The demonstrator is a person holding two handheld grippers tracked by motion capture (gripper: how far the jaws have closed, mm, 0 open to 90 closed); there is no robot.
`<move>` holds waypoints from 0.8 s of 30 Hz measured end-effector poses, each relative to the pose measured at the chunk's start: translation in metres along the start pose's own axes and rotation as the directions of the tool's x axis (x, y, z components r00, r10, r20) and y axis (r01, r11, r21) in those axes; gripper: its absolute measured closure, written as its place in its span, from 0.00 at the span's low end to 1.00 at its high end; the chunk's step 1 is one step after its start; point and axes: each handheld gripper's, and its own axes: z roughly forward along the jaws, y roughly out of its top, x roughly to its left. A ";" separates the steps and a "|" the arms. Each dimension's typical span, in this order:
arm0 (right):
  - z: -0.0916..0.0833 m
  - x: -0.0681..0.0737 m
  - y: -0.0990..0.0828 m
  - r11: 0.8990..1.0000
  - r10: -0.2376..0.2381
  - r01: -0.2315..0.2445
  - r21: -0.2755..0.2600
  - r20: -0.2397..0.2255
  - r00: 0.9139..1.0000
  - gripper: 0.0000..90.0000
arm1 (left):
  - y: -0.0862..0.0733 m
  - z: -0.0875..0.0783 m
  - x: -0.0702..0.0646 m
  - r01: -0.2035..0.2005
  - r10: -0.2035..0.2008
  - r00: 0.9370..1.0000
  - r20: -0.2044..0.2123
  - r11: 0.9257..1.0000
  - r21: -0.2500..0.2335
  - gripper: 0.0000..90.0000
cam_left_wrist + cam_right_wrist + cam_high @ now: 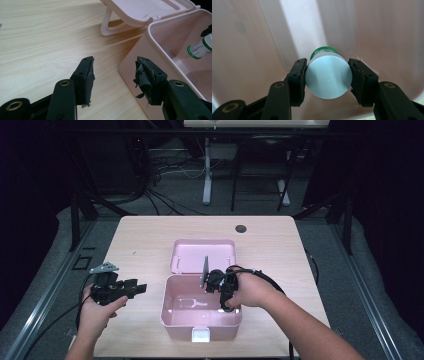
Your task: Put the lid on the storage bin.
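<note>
An open pink plastic box [200, 322] stands in the middle of the wooden table, its lid [202, 255] laid back behind it. My right gripper [212, 284] points down into the box from above its right side. In the right gripper view it [327, 75] is shut on a small bottle [328, 78] with a pale round cap and a green band, above the box floor [249, 37]. My left gripper [141, 288] hovers left of the box, open and holding nothing [113, 65]. The left gripper view shows the box wall [150, 42], the lid [140, 10] and the bottle [200, 47] inside.
A white latch [201, 335] sits on the box's front wall. A dark round hole [241, 228] marks the table's far side. Bare wood [140, 245] lies left of the box. Cables [165, 195] and table legs stand on the floor beyond.
</note>
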 end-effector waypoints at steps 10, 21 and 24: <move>0.007 0.001 0.003 0.998 -0.056 0.055 0.016 0.024 0.998 0.56 | 0.000 0.001 0.000 0.004 -0.004 1.000 -0.001 1.000 0.003 0.55; 0.015 0.004 0.007 0.995 -0.099 0.099 0.020 0.022 0.995 0.56 | -0.001 0.001 0.001 0.005 -0.005 1.000 0.000 1.000 0.002 0.55; 0.018 0.004 0.007 0.994 -0.104 0.103 0.018 0.023 0.994 0.56 | -0.001 0.001 0.002 0.006 -0.006 1.000 -0.001 1.000 0.001 0.55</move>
